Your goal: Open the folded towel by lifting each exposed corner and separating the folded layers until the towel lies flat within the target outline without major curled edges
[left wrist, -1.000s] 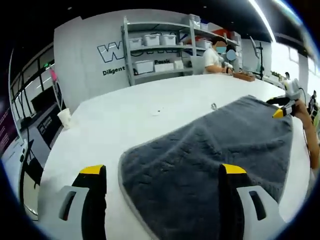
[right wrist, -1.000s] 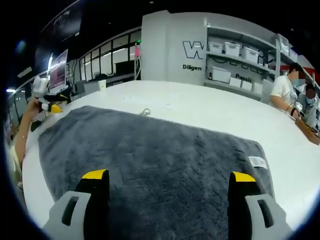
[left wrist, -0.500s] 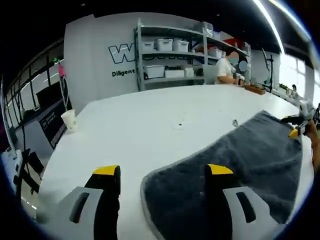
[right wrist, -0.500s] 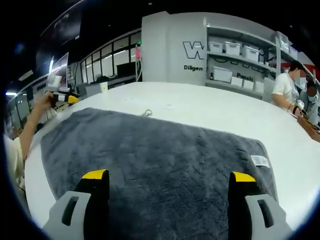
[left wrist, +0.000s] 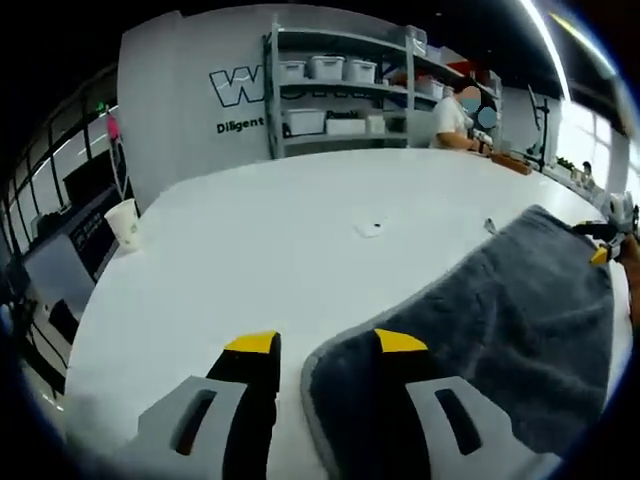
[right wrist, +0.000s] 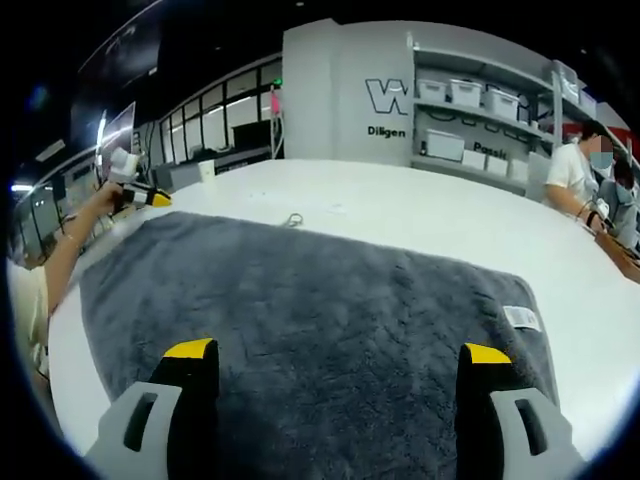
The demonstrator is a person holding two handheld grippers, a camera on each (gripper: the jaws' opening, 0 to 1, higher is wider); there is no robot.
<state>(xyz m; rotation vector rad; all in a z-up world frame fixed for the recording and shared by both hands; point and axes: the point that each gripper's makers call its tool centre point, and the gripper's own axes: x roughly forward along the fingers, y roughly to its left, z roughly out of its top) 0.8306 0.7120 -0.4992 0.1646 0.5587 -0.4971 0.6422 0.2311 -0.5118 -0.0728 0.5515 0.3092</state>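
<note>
Towel [right wrist: 320,300], grey and plush, lies spread on the white table [left wrist: 260,230], its near edge cut off below both views. Left gripper [left wrist: 326,345] has its jaws narrowed astride the towel's corner; whether they pinch it I cannot tell. Right gripper [right wrist: 338,352] gapes wide above the cloth, holding nothing.

Gaping tool [right wrist: 338,360] over grey towel [right wrist: 320,300]

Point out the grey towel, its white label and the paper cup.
grey towel [right wrist: 320,310]: right gripper view, middle of pile.
white label [right wrist: 521,317]: right gripper view, tag's face.
paper cup [left wrist: 124,223]: left gripper view, side wall.
</note>
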